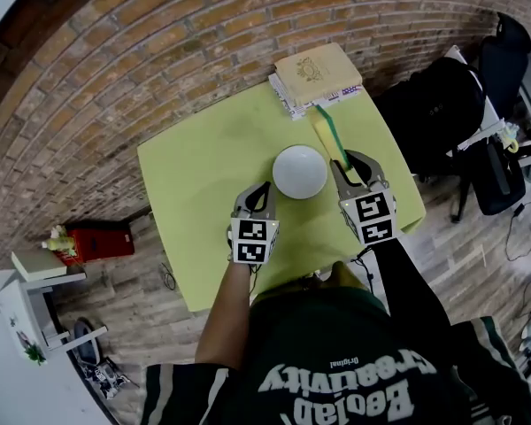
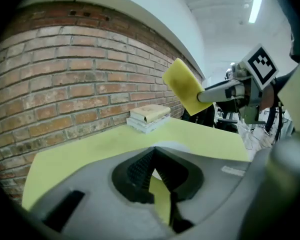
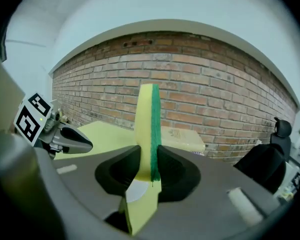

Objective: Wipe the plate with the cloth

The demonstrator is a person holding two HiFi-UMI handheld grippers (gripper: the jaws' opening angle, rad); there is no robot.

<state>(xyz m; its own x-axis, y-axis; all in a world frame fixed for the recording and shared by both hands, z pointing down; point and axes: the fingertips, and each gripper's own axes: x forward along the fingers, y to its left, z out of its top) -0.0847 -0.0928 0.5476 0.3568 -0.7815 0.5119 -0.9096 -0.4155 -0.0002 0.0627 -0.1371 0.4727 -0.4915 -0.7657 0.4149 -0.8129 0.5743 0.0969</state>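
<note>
Seemingly no wiping yet: my right gripper [image 1: 352, 162] clamps the cloth [image 3: 147, 129] in the air just right of the plate [image 1: 300, 171] mid-table, and my left gripper [image 1: 254, 193], jaws together and empty, sits near-left of it.

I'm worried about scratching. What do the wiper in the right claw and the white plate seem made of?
The flat yellow wiper with a green face looks like matte foam sponge with a coarser fibrous scouring layer. The round white plate is smooth, evenly white, softly shiny: ceramic or plastic, cannot tell which.
</note>
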